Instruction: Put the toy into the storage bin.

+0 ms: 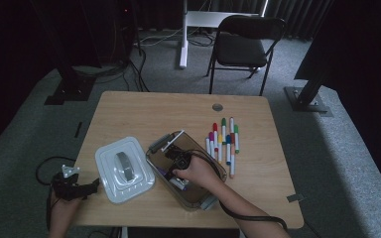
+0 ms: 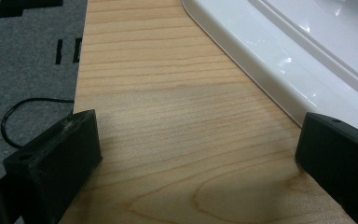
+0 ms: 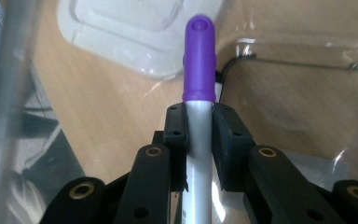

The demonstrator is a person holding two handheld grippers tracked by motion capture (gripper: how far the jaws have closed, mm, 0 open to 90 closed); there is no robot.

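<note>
We read no brand or lettering on anything here. Our right gripper (image 3: pixel 199 122) is clenched on one purple-capped marker (image 3: pixel 198 84), its grey barrel pinched between the pads, held inside the clear plastic bin (image 1: pixel 213 171) at table centre. At about three o'clock from the bin lies a row of markers (image 1: pixel 223 140), roughly nine, though we cannot count them surely. One white lid (image 1: pixel 124 168) lies at nine o'clock. Our left gripper (image 2: pixel 191 154) rests released, jaws wide over bare table (image 2: pixel 168 93).
</note>
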